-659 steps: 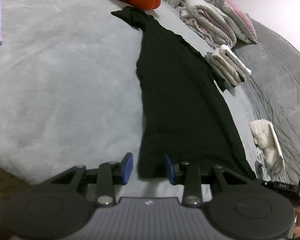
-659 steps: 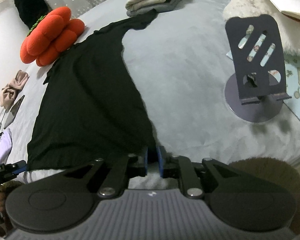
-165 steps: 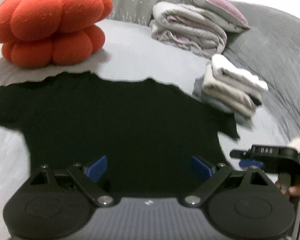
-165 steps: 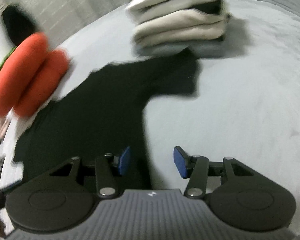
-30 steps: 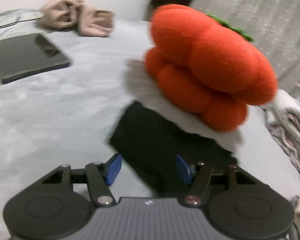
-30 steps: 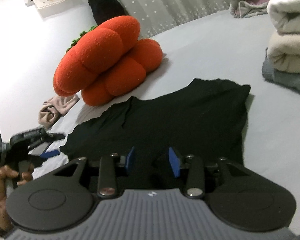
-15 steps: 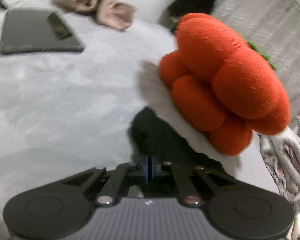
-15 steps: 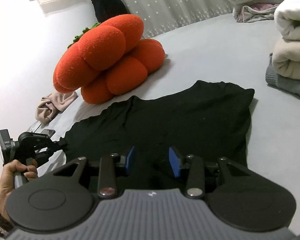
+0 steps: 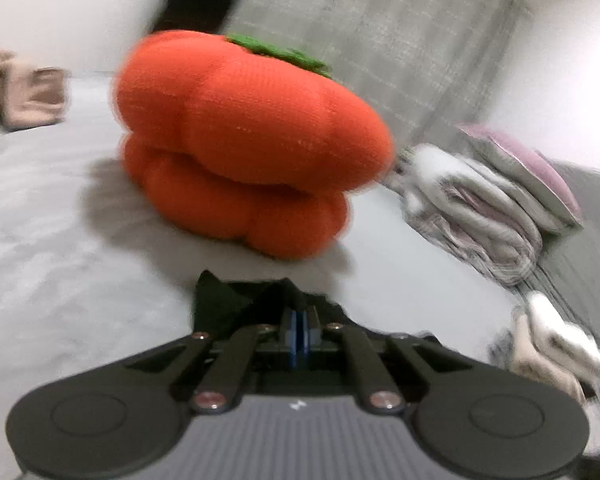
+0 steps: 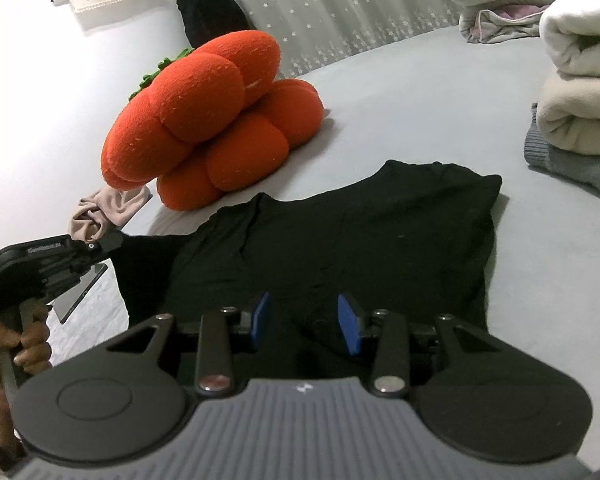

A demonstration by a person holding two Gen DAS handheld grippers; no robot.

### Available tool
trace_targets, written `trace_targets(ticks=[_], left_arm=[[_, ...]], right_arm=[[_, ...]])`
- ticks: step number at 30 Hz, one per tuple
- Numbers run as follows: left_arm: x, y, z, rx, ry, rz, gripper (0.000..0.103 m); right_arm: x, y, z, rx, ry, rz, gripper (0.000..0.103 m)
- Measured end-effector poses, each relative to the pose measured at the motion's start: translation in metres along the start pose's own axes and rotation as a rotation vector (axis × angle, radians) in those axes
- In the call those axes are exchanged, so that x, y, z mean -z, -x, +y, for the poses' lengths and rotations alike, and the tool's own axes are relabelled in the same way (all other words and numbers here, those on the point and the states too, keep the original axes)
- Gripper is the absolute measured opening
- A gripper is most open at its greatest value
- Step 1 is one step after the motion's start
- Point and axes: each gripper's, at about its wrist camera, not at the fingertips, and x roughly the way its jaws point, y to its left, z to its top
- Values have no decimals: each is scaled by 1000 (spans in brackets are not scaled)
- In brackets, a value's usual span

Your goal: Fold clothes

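Note:
A black T-shirt (image 10: 360, 236) lies spread on the grey bed, doubled over on itself. My left gripper (image 9: 299, 330) is shut on the shirt's left sleeve (image 9: 228, 304), which stands lifted off the bed; the right wrist view shows the same gripper (image 10: 100, 246) at the far left holding that sleeve (image 10: 148, 264) raised. My right gripper (image 10: 305, 322) is open just above the near part of the shirt, its blue pads apart with only black cloth below them.
An orange pumpkin cushion (image 10: 204, 120) sits just behind the shirt. A stack of folded clothes (image 10: 580, 100) stands at the right, rolled bedding (image 9: 480, 208) farther back. A beige garment (image 10: 104, 212) and a dark tablet (image 10: 80, 292) lie at the left.
My left gripper, shut on the sleeve, has lifted it and swung right toward the cushion. The right gripper stays open over the shirt.

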Motion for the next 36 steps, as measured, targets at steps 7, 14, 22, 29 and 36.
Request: trace_targets(ticks=[7, 14, 22, 29, 36], left_arm=[[20, -38, -7, 55, -78, 229, 4], [24, -48, -1, 63, -62, 340, 17], [-6, -18, 4, 58, -37, 196, 37], [7, -26, 61, 112, 87, 244, 25], [17, -26, 87, 207, 143, 270, 14]], right_arm=[[0, -1, -1, 4, -3, 6, 42], [1, -5, -4, 15, 0, 26, 42], [1, -6, 2, 57, 33, 23, 43], [2, -7, 16, 102, 82, 12, 43], [1, -26, 74, 86, 195, 55, 43]])
